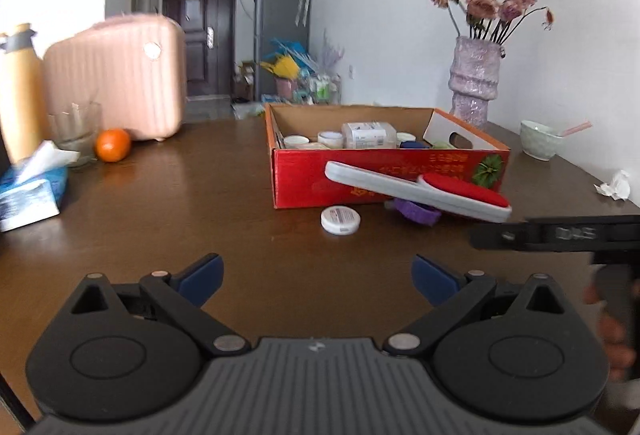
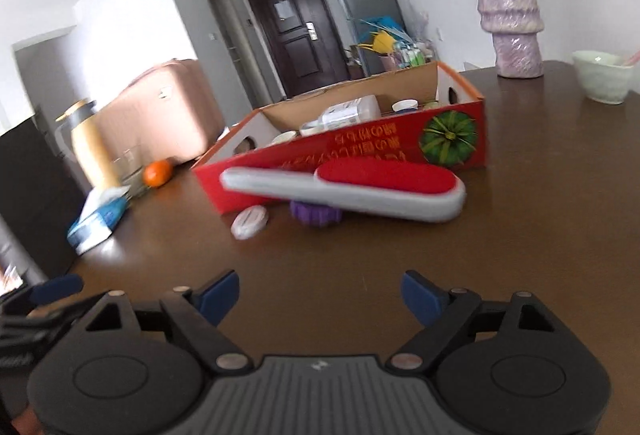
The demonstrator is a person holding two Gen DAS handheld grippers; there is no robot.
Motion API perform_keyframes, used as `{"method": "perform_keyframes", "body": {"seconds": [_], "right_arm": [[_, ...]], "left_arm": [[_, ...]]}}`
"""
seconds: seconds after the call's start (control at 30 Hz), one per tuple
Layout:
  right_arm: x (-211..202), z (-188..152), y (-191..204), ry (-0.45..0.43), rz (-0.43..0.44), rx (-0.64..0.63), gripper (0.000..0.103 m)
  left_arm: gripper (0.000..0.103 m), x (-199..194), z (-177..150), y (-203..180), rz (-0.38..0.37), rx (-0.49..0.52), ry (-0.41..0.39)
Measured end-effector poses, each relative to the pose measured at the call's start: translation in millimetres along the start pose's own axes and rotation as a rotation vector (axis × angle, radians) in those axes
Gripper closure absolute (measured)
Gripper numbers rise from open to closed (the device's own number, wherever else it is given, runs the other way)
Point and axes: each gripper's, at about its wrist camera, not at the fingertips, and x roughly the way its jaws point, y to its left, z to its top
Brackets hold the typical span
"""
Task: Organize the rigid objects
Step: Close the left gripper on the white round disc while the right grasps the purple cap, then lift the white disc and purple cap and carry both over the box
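A red cardboard box [image 1: 296, 175] [image 2: 400, 151] stands on the brown table and holds several small jars and a clear bottle. In front of it a grey lint brush with a red pad [image 1: 420, 191] [image 2: 360, 187] rests tilted on a purple round object [image 1: 416, 213] [image 2: 316, 215]. A white round jar lid [image 1: 340, 220] [image 2: 249, 222] lies beside them. My left gripper [image 1: 318, 277] is open and empty, well short of these. My right gripper [image 2: 320, 295] is open and empty too; it shows in the left wrist view [image 1: 560, 233] at the right edge.
A pink suitcase [image 1: 120, 75], a yellow flask [image 1: 18, 91], a glass [image 1: 76, 133], an orange [image 1: 113, 144] and a tissue box [image 1: 30, 191] stand at the left. A purple vase [image 1: 476, 79] with flowers, a pale green bowl [image 1: 540, 139] and a crumpled tissue [image 1: 614, 185] are at the right.
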Motion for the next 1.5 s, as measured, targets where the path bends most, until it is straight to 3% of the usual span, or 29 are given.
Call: {"method": "perform_keyframes", "body": {"seconds": [0.13, 0.27, 0.37, 0.43, 0.6, 0.7, 0.83, 0.93, 1.17, 1.5], "right_arm": [[55.2, 16.2, 14.1, -0.023, -0.039, -0.021, 0.019], [85.3, 21.9, 13.7, -0.013, -0.044, 0.022, 0.024], [92.3, 26.3, 10.1, -0.034, -0.052, 0.064, 0.025], [94.7, 27.8, 7.3, -0.039, -0.04, 0.076, 0.031], [97.8, 29.8, 2.8, -0.032, -0.035, 0.076, 0.05], [97.2, 30.2, 2.3, -0.029, -0.031, 0.068, 0.051], [93.6, 28.9, 8.0, -0.009, -0.031, 0.02, 0.052], [79.6, 22.3, 13.1, 0.023, -0.017, -0.054, 0.052], [-5.6, -25.8, 21.6, 0.099, 0.023, -0.271, 0.058], [-96.0, -69.7, 20.0, 0.115, -0.091, -0.416, 0.058]], "left_arm": [[0.021, 55.1, 16.6, 6.5, -0.043, -0.044, 0.114], [0.023, 88.6, 22.7, 5.7, -0.071, -0.013, 0.108], [0.027, 109.5, 27.1, 3.5, -0.085, -0.003, 0.126], [0.036, 119.4, 28.5, 1.9, -0.095, 0.005, 0.133], [0.043, 136.4, 30.1, -7.2, -0.079, 0.03, 0.136], [0.064, 138.6, 30.6, -11.4, -0.078, 0.041, 0.136], [0.064, 123.3, 25.1, -10.8, -0.073, 0.024, 0.15], [0.064, 89.9, 12.5, -10.6, -0.055, 0.002, 0.143], [0.064, 0.6, -31.7, -35.8, -0.079, -0.008, 0.099], [0.063, -53.2, -73.9, -68.6, -0.074, 0.031, 0.136]]}}
